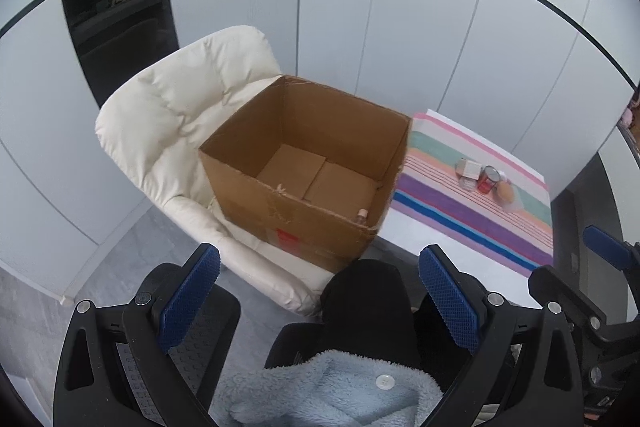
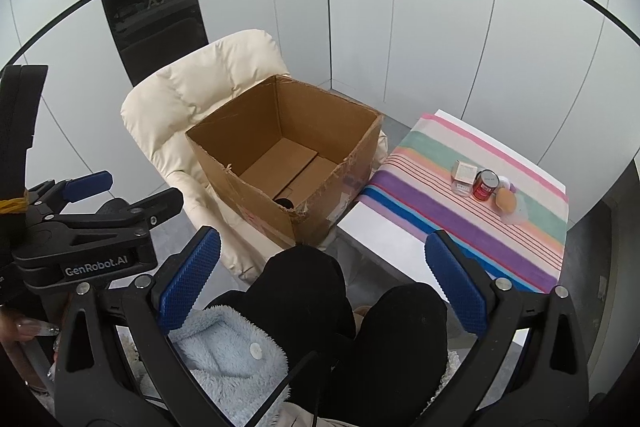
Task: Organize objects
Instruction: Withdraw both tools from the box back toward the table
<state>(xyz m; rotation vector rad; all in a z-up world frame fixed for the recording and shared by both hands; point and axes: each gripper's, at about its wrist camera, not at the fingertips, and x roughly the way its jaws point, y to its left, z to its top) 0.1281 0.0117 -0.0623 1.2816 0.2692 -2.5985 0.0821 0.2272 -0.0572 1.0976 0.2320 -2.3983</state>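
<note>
While both grippers' jaws gape empty, a striped cloth (image 2: 472, 227) covers the white surface (image 2: 380, 239) beside a cardboard box (image 2: 256, 187) on a quilted cream chair (image 2: 180, 99).

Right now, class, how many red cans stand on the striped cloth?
1. The red can stands upright between a small white box and an orange sponge. Other items behind it may be hidden.

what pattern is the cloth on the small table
The cloth is striped: pink, cream, teal, peach, purple and blue bands. Clearest in the right wrist view.
</note>
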